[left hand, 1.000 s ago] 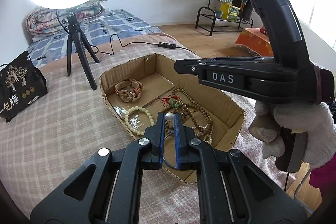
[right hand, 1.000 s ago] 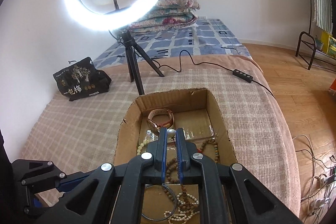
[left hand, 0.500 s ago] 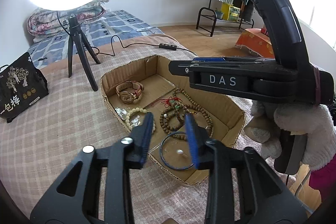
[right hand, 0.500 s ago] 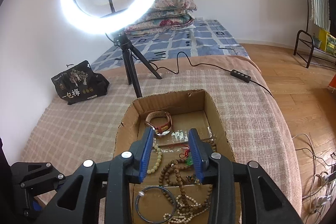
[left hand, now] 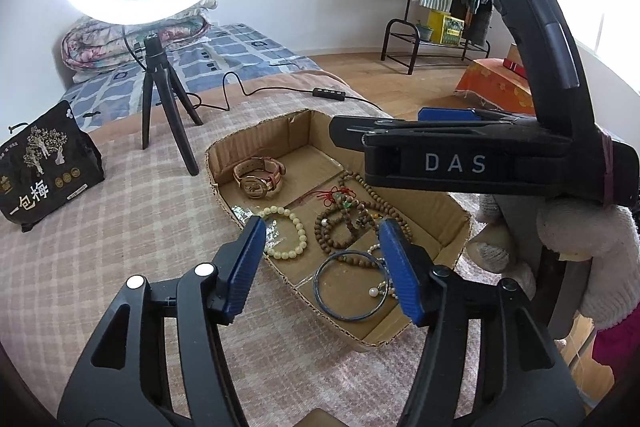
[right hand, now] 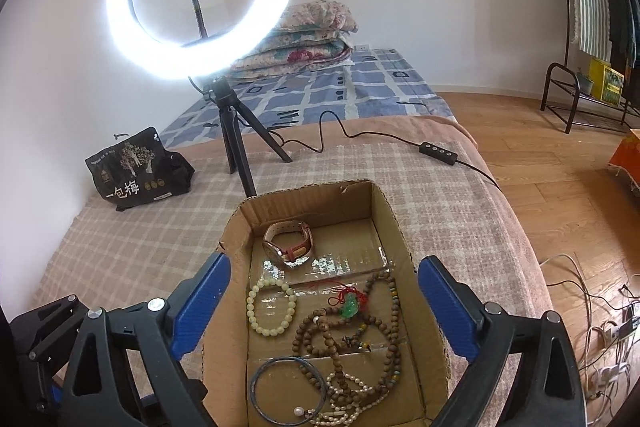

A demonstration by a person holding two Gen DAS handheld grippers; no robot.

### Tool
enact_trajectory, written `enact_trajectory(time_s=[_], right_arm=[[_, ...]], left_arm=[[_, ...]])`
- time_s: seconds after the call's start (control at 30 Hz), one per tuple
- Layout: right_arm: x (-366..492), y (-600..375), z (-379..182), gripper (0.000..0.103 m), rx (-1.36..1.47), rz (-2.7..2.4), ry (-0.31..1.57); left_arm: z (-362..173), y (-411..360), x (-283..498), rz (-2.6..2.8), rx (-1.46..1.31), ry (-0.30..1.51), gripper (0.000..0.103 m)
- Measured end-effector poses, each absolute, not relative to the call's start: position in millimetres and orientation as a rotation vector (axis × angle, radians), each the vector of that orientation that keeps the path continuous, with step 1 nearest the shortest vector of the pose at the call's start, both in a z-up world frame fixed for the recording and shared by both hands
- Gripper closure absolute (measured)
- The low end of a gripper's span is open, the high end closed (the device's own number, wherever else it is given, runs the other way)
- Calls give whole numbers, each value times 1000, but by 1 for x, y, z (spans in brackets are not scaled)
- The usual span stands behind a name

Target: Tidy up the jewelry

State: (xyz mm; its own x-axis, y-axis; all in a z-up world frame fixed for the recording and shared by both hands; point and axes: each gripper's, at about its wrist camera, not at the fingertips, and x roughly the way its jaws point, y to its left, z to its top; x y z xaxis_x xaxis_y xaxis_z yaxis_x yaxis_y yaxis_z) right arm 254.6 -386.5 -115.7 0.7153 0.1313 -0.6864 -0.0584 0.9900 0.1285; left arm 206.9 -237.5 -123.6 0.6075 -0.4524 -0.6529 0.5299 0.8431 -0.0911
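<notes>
A shallow cardboard box (left hand: 448,205) (right hand: 394,223) lies on the checked blanket. It holds a pink-strap watch (left hand: 258,175) (right hand: 290,241), a cream bead bracelet (left hand: 286,233) (right hand: 272,307), brown wooden bead strands (left hand: 346,223) (right hand: 348,331), a red cord with a green charm (right hand: 349,307), a dark bangle (left hand: 350,287) (right hand: 288,387) and a pearl strand (right hand: 352,399). My left gripper (left hand: 322,259) is open and empty above the box's near end. My right gripper (right hand: 324,303) is open and empty over the box; its body shows in the left wrist view (left hand: 460,157).
A ring light on a black tripod (left hand: 160,75) (right hand: 236,143) stands behind the box, its cable and remote (right hand: 438,149) trailing right. A black printed bag (left hand: 40,165) (right hand: 136,171) sits at left. Folded quilts (right hand: 304,39) lie at the back. Wooden floor and a metal rack (right hand: 588,91) are at right.
Both grippers were shut, each on a pearl-like bead, and have opened wide. The pearl now lies in the box by the dark bangle. Both have lifted back slightly.
</notes>
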Motion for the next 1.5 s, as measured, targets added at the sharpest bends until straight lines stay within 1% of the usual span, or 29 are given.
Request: enact_trajectory(time_s=[0.03,0.53,1.0,1.07,1.1,1.13,1.27,1.33,1.37,1.5], right_arm=[[254,-386,-114,1,99,99,764],[227,-376,-85,1,106,61,734],[172,-353,-29,0,32,-47,662],[164,-352,-19,0,35,-55,648],[159,-351,-14,0,37,-60,639],[154,-350,-9,0,37,-62,632],[139,-344,3,0,22,-69,611],[133,-342,6,0,18,-82,605],[129,-341,6,0,22,-88,600],[119,-339,3,0,34,-99,591]], left_arm=[[-122,-236,206,-568,113,718,38],[-92,-206,188,-530,102,656,38],[-39,-170,157,-502,86,590,38],[-30,-166,151,-493,85,573,33],[-26,-164,147,-489,82,561,28],[-21,-162,144,-486,80,551,25],[-8,-157,131,-480,80,536,24],[-4,-155,125,-478,79,537,18],[-2,-153,123,-474,81,533,17],[1,-146,114,-458,82,521,16]])
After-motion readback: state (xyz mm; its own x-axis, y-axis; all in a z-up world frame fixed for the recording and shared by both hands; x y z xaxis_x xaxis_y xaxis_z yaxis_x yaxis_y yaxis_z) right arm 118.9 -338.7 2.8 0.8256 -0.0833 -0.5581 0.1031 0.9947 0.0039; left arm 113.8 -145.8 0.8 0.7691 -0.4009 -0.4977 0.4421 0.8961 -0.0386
